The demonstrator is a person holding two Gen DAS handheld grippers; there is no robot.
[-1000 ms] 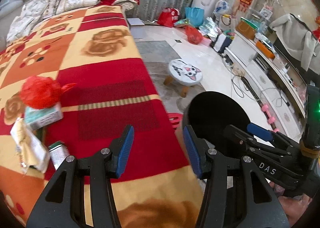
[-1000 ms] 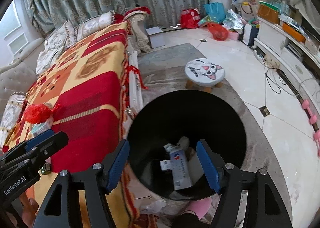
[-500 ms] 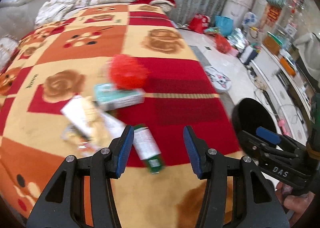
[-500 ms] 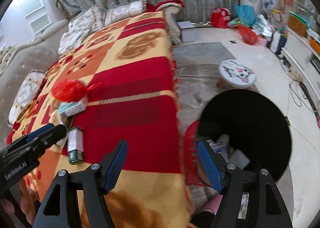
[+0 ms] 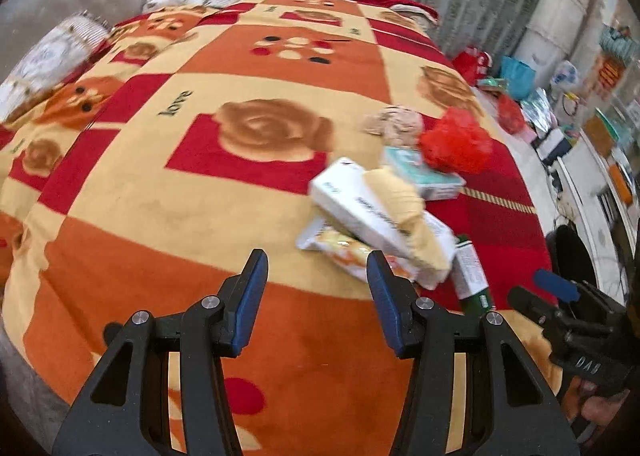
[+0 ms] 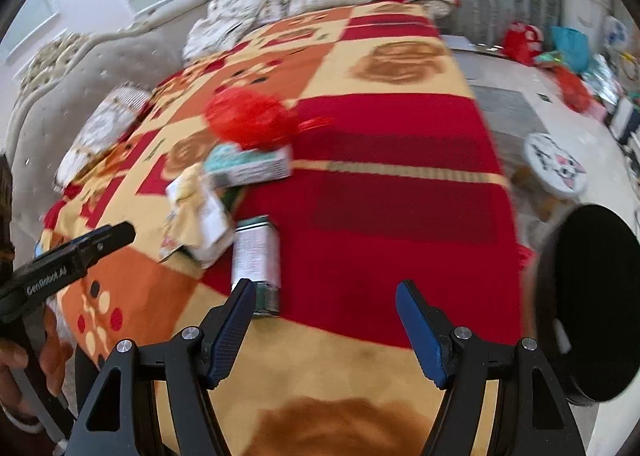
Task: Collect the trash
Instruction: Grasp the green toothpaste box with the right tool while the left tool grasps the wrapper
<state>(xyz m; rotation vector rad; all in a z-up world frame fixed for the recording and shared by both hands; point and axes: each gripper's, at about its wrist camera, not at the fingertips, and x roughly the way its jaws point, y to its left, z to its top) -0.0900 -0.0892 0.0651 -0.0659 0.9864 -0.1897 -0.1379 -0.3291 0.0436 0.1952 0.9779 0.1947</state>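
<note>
both the left gripper (image 5: pixel 316 292) and right gripper (image 6: pixel 325 320) hang spread and empty over the bed (image 5: pixel 160 196), aimed at the trash pile (image 5: pixel 384 224), the black bin (image 6: pixel 592 296) waiting beside the bed's edge.

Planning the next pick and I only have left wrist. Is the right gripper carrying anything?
Observer: No, the right gripper is open, with nothing between its fingers.
Operator: Nearest trash to it?
Observer: The green-and-white carton, flat on the blanket, by the fingertip on that view's left.
Operator: Bin?
Observer: The black bin is at that view's right edge, off the blanket's side, with a cat-face stool beyond it.
</note>
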